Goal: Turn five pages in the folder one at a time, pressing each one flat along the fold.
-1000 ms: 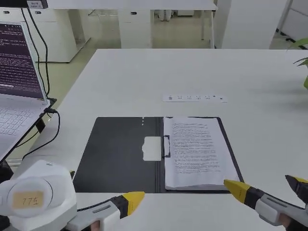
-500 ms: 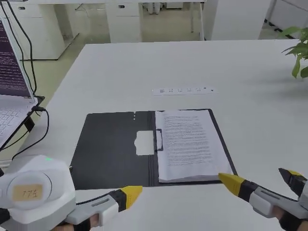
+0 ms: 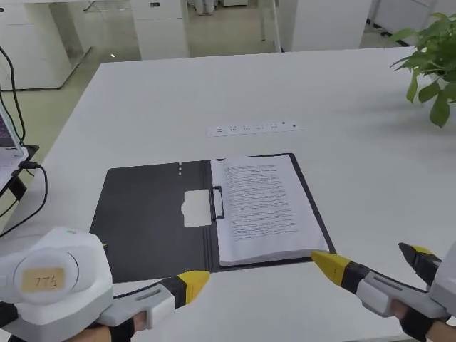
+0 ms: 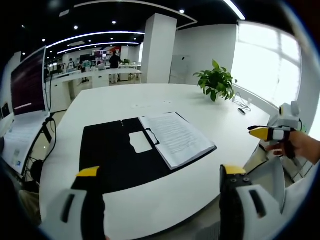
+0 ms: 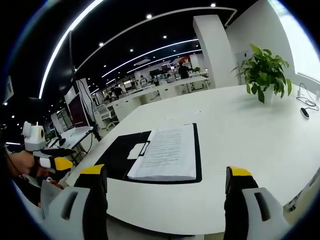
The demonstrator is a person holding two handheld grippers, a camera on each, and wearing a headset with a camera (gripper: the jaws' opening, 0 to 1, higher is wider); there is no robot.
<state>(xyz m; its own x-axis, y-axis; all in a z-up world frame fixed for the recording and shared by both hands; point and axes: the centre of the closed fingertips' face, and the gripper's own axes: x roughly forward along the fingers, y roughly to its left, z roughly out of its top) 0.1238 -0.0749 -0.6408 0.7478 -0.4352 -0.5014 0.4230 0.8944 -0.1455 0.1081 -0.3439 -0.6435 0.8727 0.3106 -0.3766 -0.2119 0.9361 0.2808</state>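
Lying open on the table [image 3: 342, 142], the folder [image 3: 153, 228] carries its pages [image 3: 260, 206] on the right half, clipped at the fold. The left gripper [image 4: 160, 171] and right gripper [image 5: 167, 172] hover near its front edge, off the paper, each with jaws wide apart, holding nothing

Print on pages [image 3: 262, 206] too small to read. Upper right, head view: plant [image 3: 426, 68] cut by edge. Left edge: laptop [image 3: 6, 142] mostly cut off. Lower right: right gripper [image 3: 365, 256] body runs off corner.
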